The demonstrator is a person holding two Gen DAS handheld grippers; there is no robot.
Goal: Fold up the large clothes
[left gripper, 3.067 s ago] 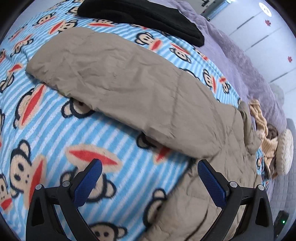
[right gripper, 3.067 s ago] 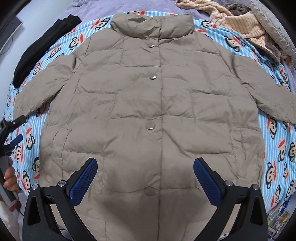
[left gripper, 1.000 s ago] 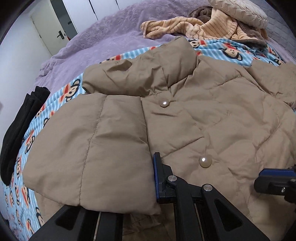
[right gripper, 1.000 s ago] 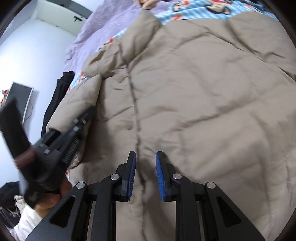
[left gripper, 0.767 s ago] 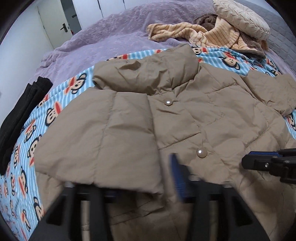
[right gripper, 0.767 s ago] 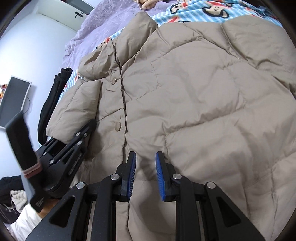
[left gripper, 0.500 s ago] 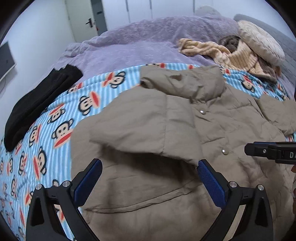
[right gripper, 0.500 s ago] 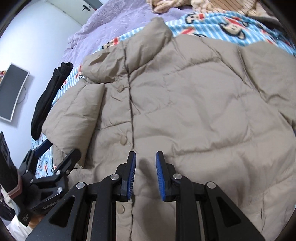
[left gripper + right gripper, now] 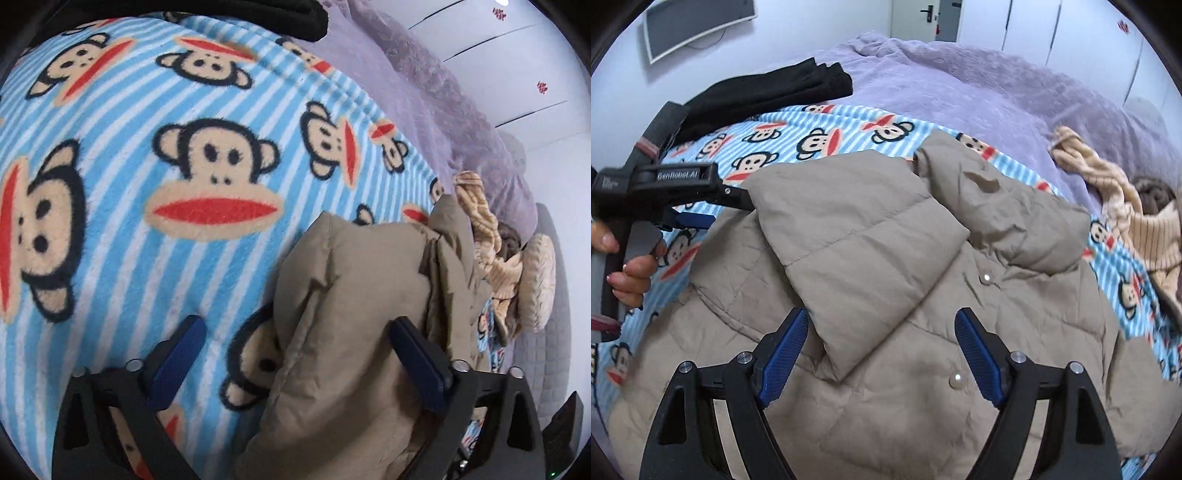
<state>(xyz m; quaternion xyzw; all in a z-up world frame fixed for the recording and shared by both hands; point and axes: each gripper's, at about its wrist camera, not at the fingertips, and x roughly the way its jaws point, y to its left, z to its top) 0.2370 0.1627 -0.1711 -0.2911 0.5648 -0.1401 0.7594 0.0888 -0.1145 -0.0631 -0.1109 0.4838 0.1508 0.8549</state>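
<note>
A tan quilted jacket (image 9: 886, 258) lies on a blue striped monkey-print blanket (image 9: 820, 140), front up, with its left sleeve (image 9: 857, 251) folded across the chest. My right gripper (image 9: 882, 354) is open and empty above the folded sleeve's cuff. My left gripper (image 9: 299, 365) is open and empty at the jacket's left shoulder edge (image 9: 351, 314), low over the blanket (image 9: 147, 221). It also shows in the right wrist view (image 9: 690, 218), held by a hand, beside the folded shoulder.
A folded black garment (image 9: 768, 92) lies at the blanket's far left. A purple bedspread (image 9: 960, 88) covers the bed beyond. A beige striped knit (image 9: 1137, 206) and a round pillow (image 9: 539, 280) lie at the right. A monitor (image 9: 698, 22) hangs on the wall.
My left gripper let go of the sleeve after folding it over the chest, opened, and dropped to the jacket's left edge. My right gripper opened and pulled back.
</note>
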